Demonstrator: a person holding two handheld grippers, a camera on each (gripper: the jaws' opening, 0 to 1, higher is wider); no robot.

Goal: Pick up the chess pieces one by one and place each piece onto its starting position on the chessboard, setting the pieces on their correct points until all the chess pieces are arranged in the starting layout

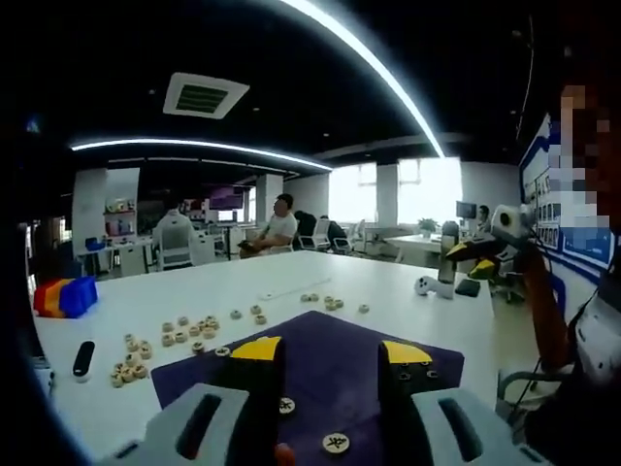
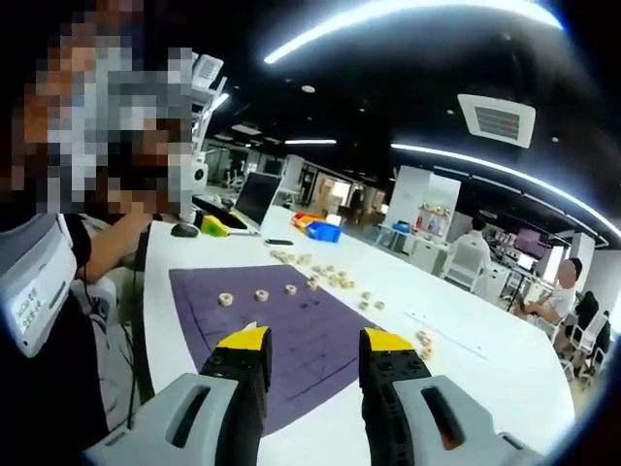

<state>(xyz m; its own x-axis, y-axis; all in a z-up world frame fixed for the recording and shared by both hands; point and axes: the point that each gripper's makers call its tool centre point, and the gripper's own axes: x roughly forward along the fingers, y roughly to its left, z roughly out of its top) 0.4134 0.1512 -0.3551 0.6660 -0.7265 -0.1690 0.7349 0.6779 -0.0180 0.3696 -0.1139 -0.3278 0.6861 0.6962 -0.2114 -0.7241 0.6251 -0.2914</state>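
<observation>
Chess pieces (image 1: 336, 444) are lying as flat round discs, and the nearest ones are sitting on the purple chessboard (image 1: 330, 364) just ahead of the left tongs (image 1: 330, 354), whose jaws are standing apart with nothing between them. One disc by the left jaw (image 1: 286, 406) is being partly covered by it, so its marking is hard to read. In the right gripper view the right tongs (image 2: 310, 342) are hovering over the near edge of the chessboard (image 2: 291, 330), jaws likewise apart and empty, probably waiting for a turn. Three pieces (image 2: 260, 295) are resting further along the cloth, spaced apart as if already placed, though the grid lines are too faint to confirm which points they occupy. Beyond the board, most pieces are lying in a loose scatter (image 1: 184, 332) on the white surface (image 1: 233, 291), so the task looks barely begun. Characters on those discs are too small to make out. A black remote-like object (image 1: 83, 358) is lying nearer the left edge, and red and blue bins (image 1: 66, 296) are sitting farther off.
</observation>
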